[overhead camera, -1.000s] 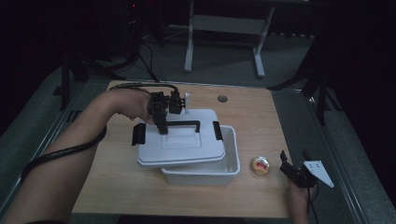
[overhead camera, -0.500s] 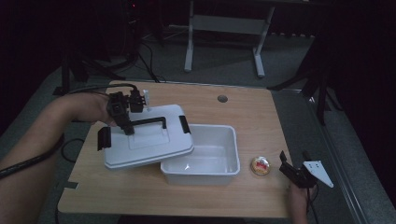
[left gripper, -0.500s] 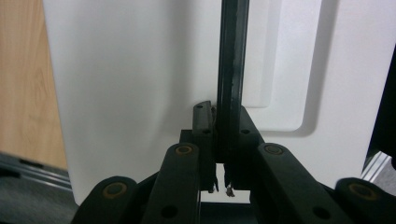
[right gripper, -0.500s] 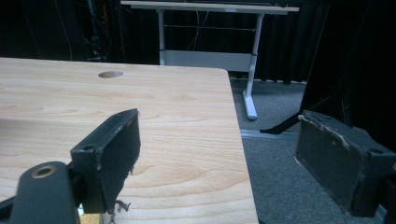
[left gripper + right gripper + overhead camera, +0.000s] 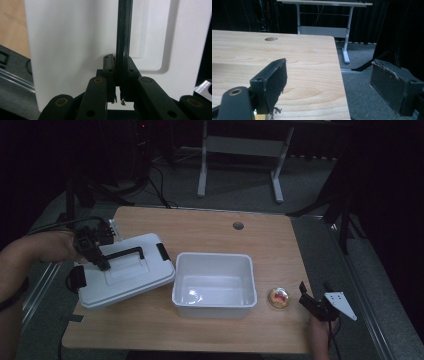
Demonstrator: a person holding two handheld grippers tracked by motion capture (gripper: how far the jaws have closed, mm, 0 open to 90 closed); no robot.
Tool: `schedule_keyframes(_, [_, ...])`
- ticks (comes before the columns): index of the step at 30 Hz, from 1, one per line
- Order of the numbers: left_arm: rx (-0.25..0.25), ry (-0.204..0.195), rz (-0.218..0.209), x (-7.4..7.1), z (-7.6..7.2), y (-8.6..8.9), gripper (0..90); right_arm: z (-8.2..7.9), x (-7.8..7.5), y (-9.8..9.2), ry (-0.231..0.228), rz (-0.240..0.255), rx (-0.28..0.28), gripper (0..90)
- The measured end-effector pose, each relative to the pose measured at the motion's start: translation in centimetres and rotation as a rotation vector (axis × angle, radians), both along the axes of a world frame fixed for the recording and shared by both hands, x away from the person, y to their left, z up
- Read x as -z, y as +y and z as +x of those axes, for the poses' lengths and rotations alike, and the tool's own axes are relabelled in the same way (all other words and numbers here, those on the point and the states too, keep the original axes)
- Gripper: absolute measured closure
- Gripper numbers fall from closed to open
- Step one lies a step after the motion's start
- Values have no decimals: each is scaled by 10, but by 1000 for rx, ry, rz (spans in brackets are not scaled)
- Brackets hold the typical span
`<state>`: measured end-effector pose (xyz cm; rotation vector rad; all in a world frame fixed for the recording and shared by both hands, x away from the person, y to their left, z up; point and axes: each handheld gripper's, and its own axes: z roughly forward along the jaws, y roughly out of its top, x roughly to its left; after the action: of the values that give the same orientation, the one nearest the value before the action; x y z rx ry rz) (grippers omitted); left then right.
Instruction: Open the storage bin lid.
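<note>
Leftward off the tub went the lid (handle clamped by left gripper).

The left forearm comes in from the left edge, its hand carrying the left tool with jaws pinched tight together on a thin black bar. The right hand sits at the lower right corner, holding the right tool low and level, jaws spread wide with nothing between them.

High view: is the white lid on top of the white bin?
No, the white lid lies on the table left of the open white bin.
</note>
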<state>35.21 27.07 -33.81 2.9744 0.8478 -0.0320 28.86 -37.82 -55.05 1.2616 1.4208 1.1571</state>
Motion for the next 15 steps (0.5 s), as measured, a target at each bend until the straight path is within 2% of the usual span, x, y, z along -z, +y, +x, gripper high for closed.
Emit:
schedule_keyframes(2, [0, -9, -3, 6, 0, 5, 834, 0, 0, 0, 0, 1, 1, 140])
schedule_keyframes(5, [-27, -1, -17, 18, 3, 13, 834, 0, 0, 0, 1, -3, 0, 140])
schedule_keyframes(9, [-40, 27, -34, 35, 7, 16, 834, 0, 0, 1, 2, -6, -1, 140])
schedule_keyframes(11, [-38, 24, -42, 44, 9, 17, 834, 0, 0, 1, 2, -5, 0, 140])
schedule_keyframes(15, [-53, 42, -68, 65, 13, 18, 834, 0, 0, 1, 2, -5, -1, 140])
